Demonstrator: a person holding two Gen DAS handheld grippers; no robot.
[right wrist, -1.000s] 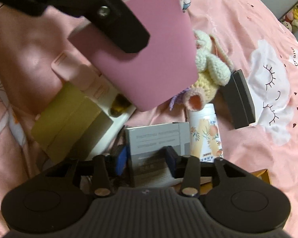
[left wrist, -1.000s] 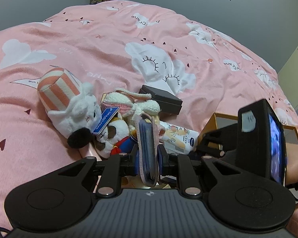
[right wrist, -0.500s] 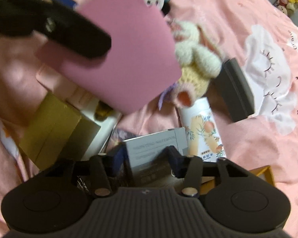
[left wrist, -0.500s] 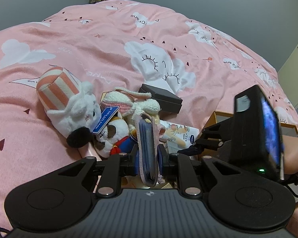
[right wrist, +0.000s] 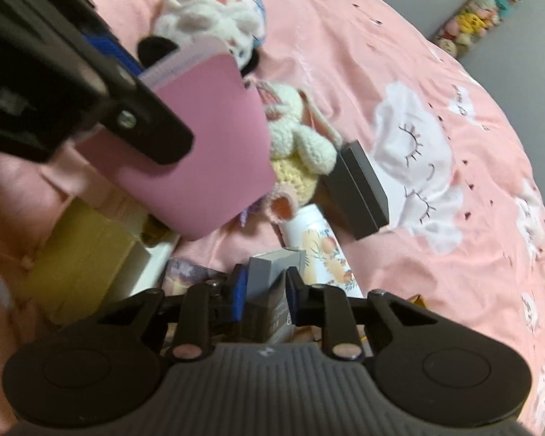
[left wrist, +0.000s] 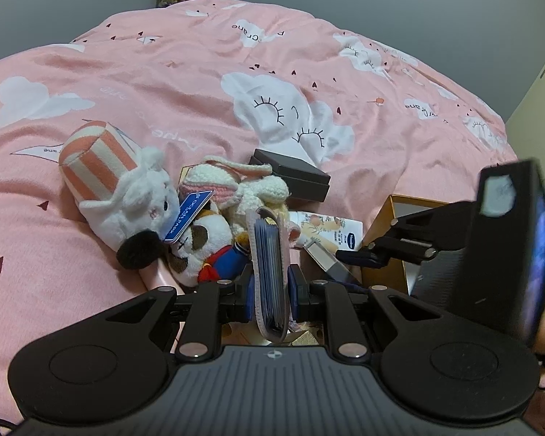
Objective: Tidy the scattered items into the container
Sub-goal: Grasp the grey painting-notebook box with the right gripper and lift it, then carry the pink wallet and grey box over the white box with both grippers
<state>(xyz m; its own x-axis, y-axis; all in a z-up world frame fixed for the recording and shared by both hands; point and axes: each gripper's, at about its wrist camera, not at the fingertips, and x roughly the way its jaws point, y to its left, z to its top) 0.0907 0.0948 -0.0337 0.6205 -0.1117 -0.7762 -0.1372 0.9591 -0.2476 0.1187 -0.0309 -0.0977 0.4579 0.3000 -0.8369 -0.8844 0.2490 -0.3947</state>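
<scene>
My left gripper (left wrist: 270, 283) is shut on a pink card holder (left wrist: 269, 272), held upright on edge above the pile; it shows as a pink slab in the right wrist view (right wrist: 200, 152). My right gripper (right wrist: 265, 290) is shut on a grey box (right wrist: 272, 290), tilted and lifted; the box also shows in the left wrist view (left wrist: 327, 259). The wooden container (left wrist: 385, 225) lies at the right behind the right gripper. Plush toys (left wrist: 127, 196), a crochet rabbit (right wrist: 298, 141), a white tube (right wrist: 319, 243) and a black box (right wrist: 359, 189) lie on the pink bedspread.
A yellow-green box (right wrist: 80, 265) and a white tray edge (right wrist: 152, 269) lie at the left below the card holder. The bedspread (left wrist: 200, 91) stretches far behind the pile. A shelf of small plush toys (right wrist: 472, 18) stands by the wall.
My right gripper has lifted and turned the grey box, swinging right. The left gripper with the card holder has barely moved.
</scene>
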